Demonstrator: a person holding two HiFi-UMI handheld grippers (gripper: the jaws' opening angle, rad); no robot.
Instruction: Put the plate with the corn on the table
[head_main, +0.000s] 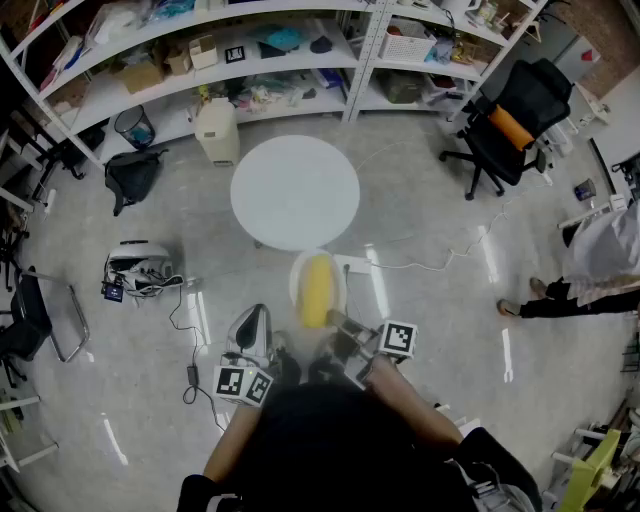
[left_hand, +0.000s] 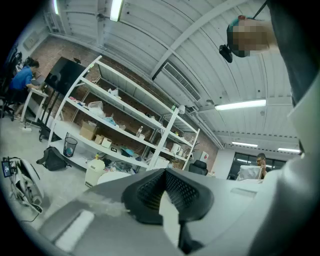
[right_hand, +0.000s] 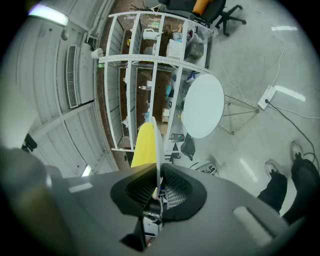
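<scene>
Clearly the right gripper (right_hand: 157, 170) is doing the work: its jaws are clenched on the rim of the white plate (right_hand: 158, 142), which runs edge-on between the two black pads in the right gripper view. The yellow corn (right_hand: 144, 145) lies on the plate, just beyond the jaws.

From the head view, the plate (head_main: 297, 278) with the corn (head_main: 316, 290) hangs in the air over the floor. It is held out in front of the person by the right gripper (head_main: 340, 325), at the near edge of the round white surface (head_main: 295, 190) and not resting on it.

The left gripper (left_hand: 164, 175) holds nothing. Its jaws seem to meet at the tips, with only a pale sliver showing lower down between the pads. In the head view, the left gripper (head_main: 252, 330) sits beside the plate without touching it.
</scene>
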